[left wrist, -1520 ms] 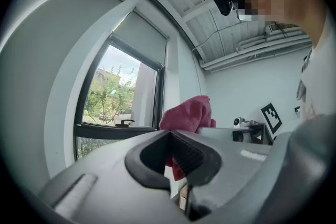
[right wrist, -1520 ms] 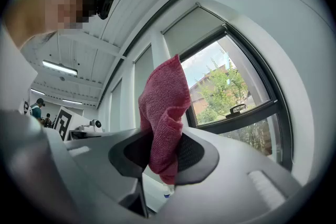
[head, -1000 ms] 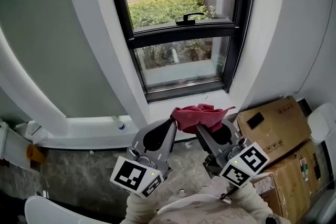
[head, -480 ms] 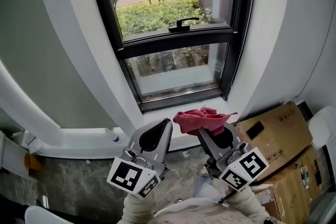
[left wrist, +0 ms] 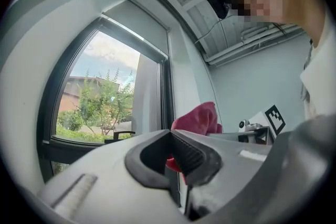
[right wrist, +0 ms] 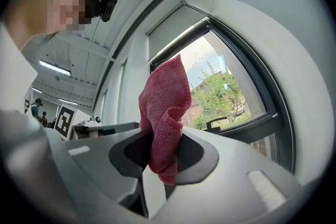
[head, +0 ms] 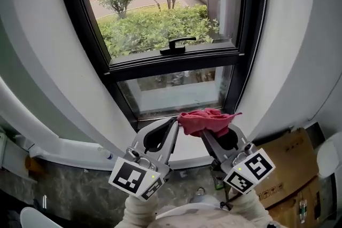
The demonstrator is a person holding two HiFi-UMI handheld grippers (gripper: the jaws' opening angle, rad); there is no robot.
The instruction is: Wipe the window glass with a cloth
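Note:
A crumpled red cloth (head: pixel 206 120) sticks up from my right gripper (head: pixel 207 132), which is shut on it just below the window's black frame. In the right gripper view the cloth (right wrist: pixel 165 105) is pinched between the jaws, with the window (right wrist: pixel 231 94) behind it. My left gripper (head: pixel 172 124) is shut and holds nothing; its tips sit just left of the cloth. In the left gripper view the jaws meet at the gripper's tip (left wrist: pixel 171 135), and the cloth (left wrist: pixel 198 119) shows beyond them. The upper glass pane (head: pixel 155 13) has a black handle (head: pixel 178 44) at its bottom. A smaller lower pane (head: pixel 176 93) lies beneath it.
A white sill (head: pixel 187 151) runs under the window between curved white walls. Cardboard boxes (head: pixel 286 163) stand on the floor to the right. Grey stone floor (head: pixel 69 184) shows at lower left. Trees and a hedge are visible outside.
Both grippers and the cloth have come up and closer to the window, so the cloth now overlaps the bottom of the frame. The window fills more of the view.

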